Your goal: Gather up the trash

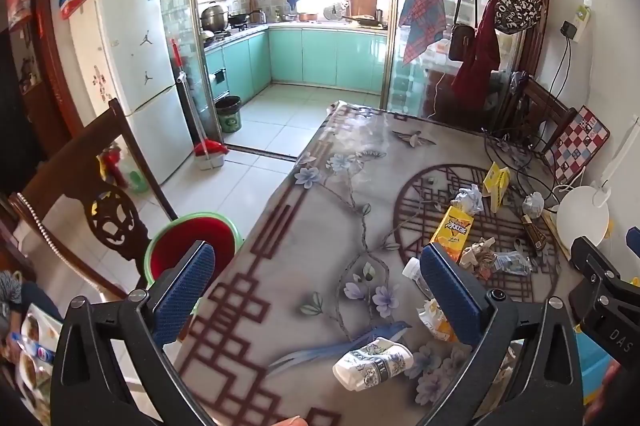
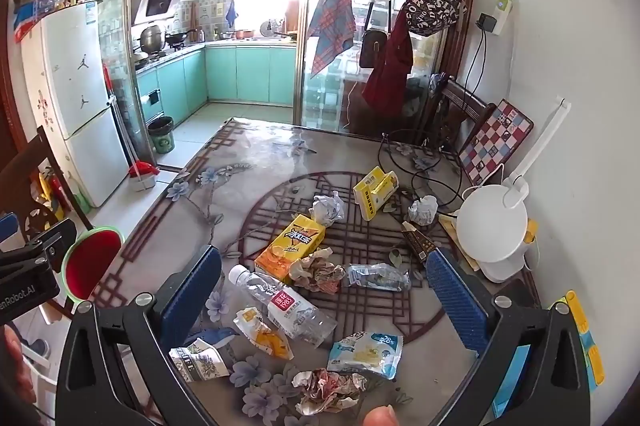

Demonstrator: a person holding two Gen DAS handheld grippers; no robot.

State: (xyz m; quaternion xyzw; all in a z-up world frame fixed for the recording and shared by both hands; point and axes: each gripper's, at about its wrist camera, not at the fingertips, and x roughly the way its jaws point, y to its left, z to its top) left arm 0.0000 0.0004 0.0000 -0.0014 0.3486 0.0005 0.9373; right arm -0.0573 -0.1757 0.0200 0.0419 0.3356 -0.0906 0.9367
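Observation:
Trash lies scattered on the patterned table (image 2: 248, 182): an orange drink carton (image 2: 289, 242), a clear plastic bottle (image 2: 282, 302), crumpled paper (image 2: 318, 272), a yellow box (image 2: 375, 191), a blue-white snack wrapper (image 2: 366, 352) and a small floral packet (image 1: 374, 362). A red bin with a green rim (image 1: 194, 244) stands on the floor left of the table. My left gripper (image 1: 316, 290) is open and empty above the table's near left part. My right gripper (image 2: 326, 294) is open and empty above the bottle and wrappers.
A wooden chair (image 1: 92, 194) stands left of the bin. A white desk lamp (image 2: 494, 226), cables and a checkered board (image 2: 494, 142) sit at the table's right side by the wall. A fridge (image 1: 136, 74) and the kitchen lie beyond.

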